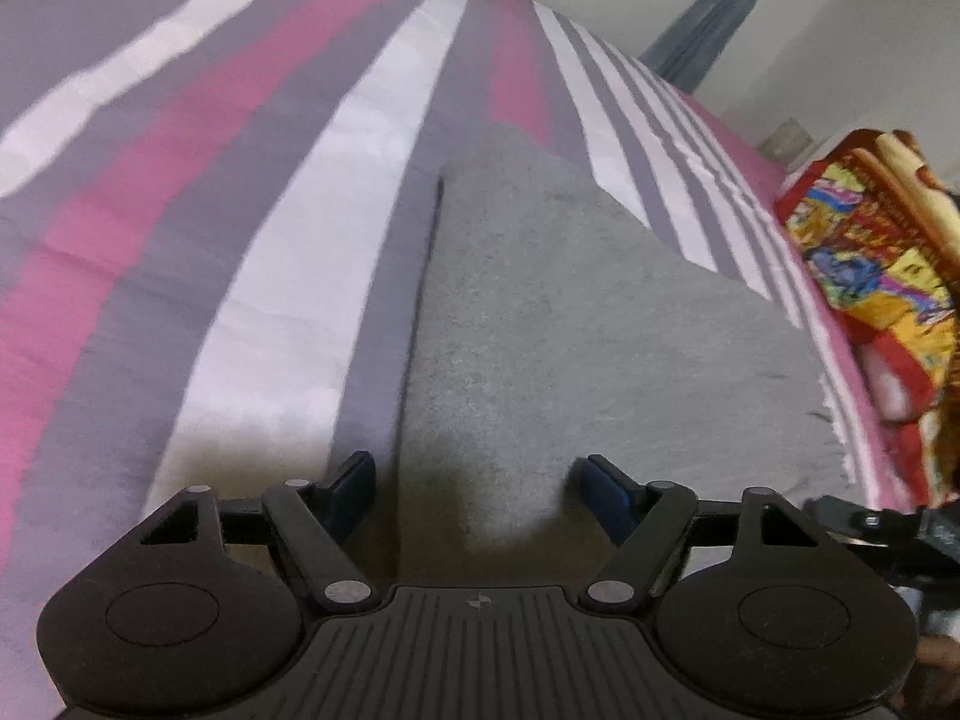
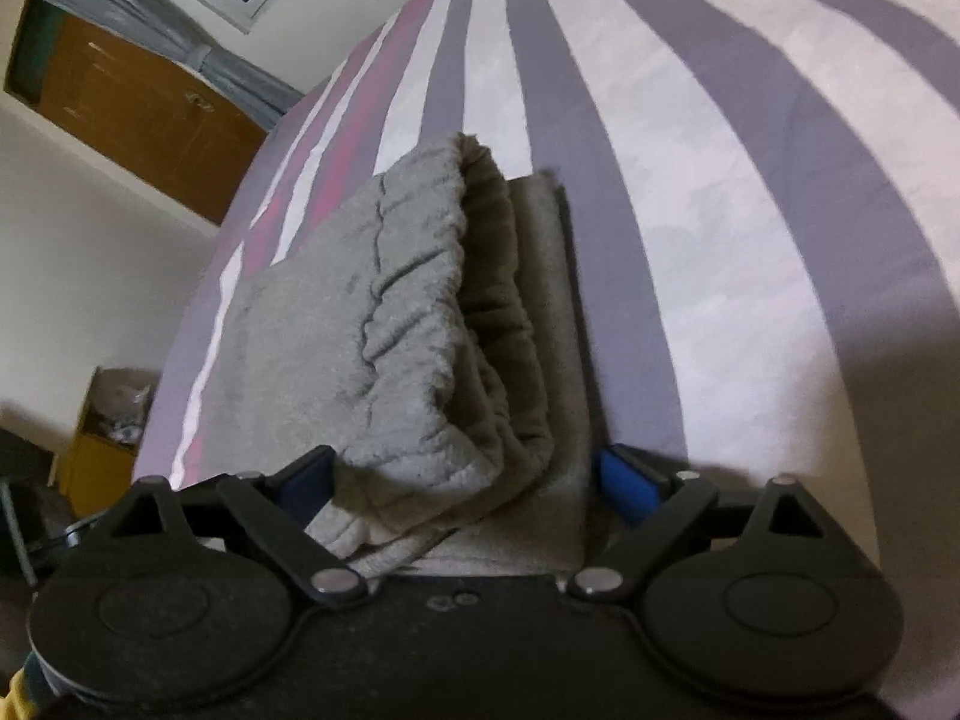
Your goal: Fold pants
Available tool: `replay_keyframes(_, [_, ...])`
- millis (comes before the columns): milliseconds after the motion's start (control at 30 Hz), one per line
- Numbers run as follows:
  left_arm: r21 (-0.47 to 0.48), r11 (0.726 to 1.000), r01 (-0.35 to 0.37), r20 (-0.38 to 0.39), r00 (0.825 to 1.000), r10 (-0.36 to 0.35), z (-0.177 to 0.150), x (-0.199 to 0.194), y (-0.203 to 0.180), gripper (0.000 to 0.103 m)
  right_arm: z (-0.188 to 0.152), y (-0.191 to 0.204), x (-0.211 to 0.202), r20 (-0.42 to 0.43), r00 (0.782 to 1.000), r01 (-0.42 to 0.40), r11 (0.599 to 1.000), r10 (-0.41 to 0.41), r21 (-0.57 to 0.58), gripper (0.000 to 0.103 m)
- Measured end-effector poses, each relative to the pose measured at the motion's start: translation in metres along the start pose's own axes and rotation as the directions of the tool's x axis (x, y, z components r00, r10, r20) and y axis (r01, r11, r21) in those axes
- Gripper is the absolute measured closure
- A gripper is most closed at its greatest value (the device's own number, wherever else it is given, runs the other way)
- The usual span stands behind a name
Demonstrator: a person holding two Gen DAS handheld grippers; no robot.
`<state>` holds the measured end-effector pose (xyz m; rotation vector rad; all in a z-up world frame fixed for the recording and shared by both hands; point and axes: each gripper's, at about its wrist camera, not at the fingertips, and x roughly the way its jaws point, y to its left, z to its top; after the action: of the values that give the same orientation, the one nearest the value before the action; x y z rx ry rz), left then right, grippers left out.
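The grey pants (image 2: 414,312) lie folded in layers on the striped bedsheet (image 2: 720,180), elastic waistband uppermost, with the right gripper (image 2: 462,474) spread wide around their near corner — and the left gripper (image 1: 474,480), jaws likewise apart, holding nothing above the flat grey cloth.

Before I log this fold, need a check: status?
Left tool open over pants, empty. Right tool open, waistband between jaws, ungripped. Pants lie folded on bed. Nothing blocking.
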<state>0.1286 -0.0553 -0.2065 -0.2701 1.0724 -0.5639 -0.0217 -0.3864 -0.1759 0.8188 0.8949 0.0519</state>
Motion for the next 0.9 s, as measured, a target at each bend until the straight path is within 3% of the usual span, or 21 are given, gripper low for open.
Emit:
replay_keyframes(133, [-0.047, 0.997, 0.063, -0.029, 0.998, -0.064, 0.004, 0.011, 0.005, 0.047, 0.002, -0.006, 0.006, -0.014, 0.998, -0.065, 0.998, 0.065, 0.009, 0.023])
replay_keyframes(167, [-0.061, 0.995, 0.080, -0.035, 0.996, -0.082, 0.005, 0.011, 0.005, 0.052, 0.002, -0.006, 0.003, -0.019, 0.997, -0.081, 0.997, 0.081, 0.005, 0.025])
replay_keyframes(233, [-0.052, 0.991, 0.122, -0.041, 0.991, -0.124, 0.008, 0.010, 0.003, 0.054, 0.003, -0.006, -0.002, -0.032, 0.993, -0.117, 0.993, 0.117, -0.015, 0.027])
replay_keyframes(500, [-0.090, 0.978, 0.188, -0.077, 0.978, -0.195, 0.012, 0.039, -0.001, 0.054, 0.013, -0.007, 0.017, -0.041, 0.989, -0.144, 0.989, 0.143, -0.021, 0.025])
replay_keyframes(600, [-0.093, 0.979, 0.180, -0.069, 0.980, -0.186, 0.012, 0.046, -0.009, 0.054, 0.012, 0.001, 0.025, -0.016, 0.993, -0.114, 0.993, 0.113, -0.035, 0.025])
replay_keyframes(800, [0.042, 0.998, 0.044, -0.050, 0.998, -0.042, 0.012, 0.041, -0.042, 0.054, 0.004, 0.012, 0.018, 0.005, 1.000, -0.029, 0.997, 0.029, -0.069, 0.036])
replay_keyframes(900, [0.001, 0.997, 0.081, -0.037, 0.996, -0.081, 0.012, 0.033, -0.040, 0.054, 0.002, 0.017, 0.009, -0.009, 0.998, -0.065, 0.995, 0.064, -0.069, 0.038])
